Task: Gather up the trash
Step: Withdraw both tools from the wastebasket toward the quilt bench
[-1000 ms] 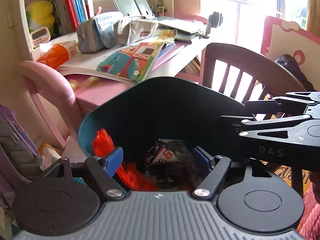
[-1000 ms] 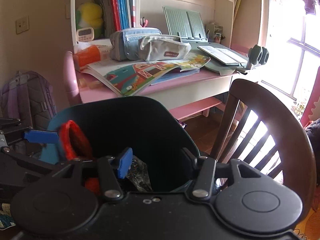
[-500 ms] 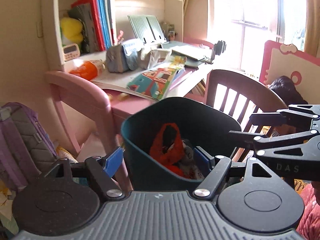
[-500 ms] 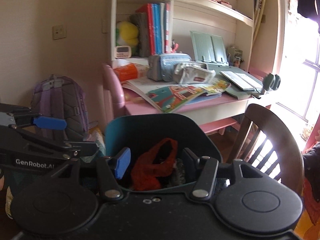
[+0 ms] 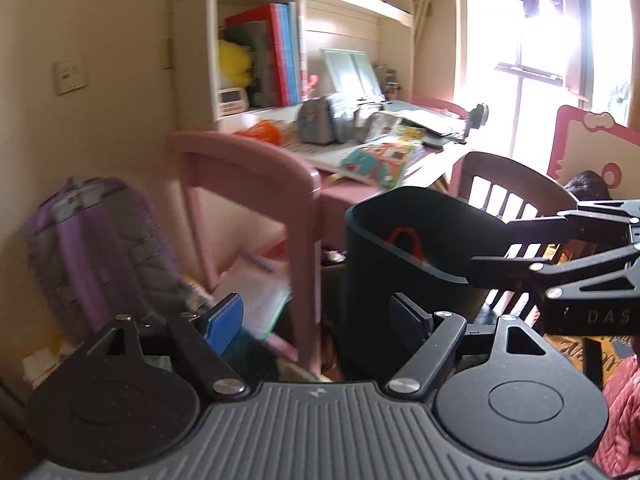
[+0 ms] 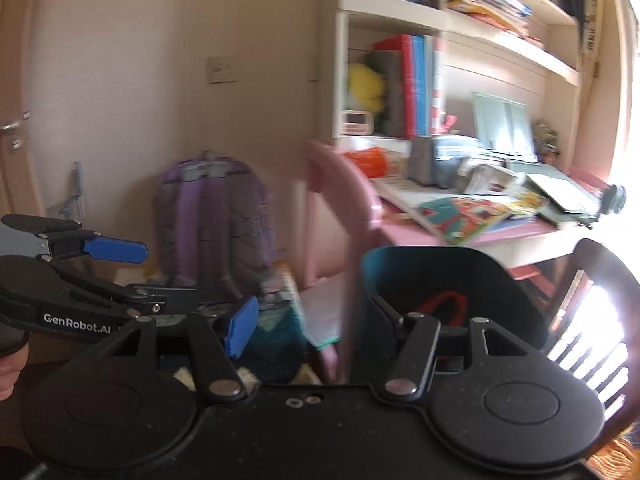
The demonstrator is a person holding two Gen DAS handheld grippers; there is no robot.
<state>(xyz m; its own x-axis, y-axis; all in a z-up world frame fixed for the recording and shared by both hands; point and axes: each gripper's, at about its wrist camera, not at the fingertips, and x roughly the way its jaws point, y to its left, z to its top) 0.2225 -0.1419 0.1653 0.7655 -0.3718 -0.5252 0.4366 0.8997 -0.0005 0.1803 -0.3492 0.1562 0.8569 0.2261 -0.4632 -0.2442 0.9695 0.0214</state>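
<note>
Left tool (image 5: 316, 316), right tool (image 6: 310, 322) both spread apart; dark teal bin (image 5: 404, 256) holds red bag (image 5: 402, 240).

"GenRobot.AI" on the left gripper (image 6: 116, 250); "DAS" on the right gripper (image 5: 492, 252).

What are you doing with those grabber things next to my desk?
I'm collecting trash. Both grippers are open and empty right now: the left gripper and the right gripper point toward the dark teal bin on the floor by the pink desk and wooden chair. A red plastic bag already sits inside the bin. A purple backpack leans by the wall, with papers under the desk.
</note>
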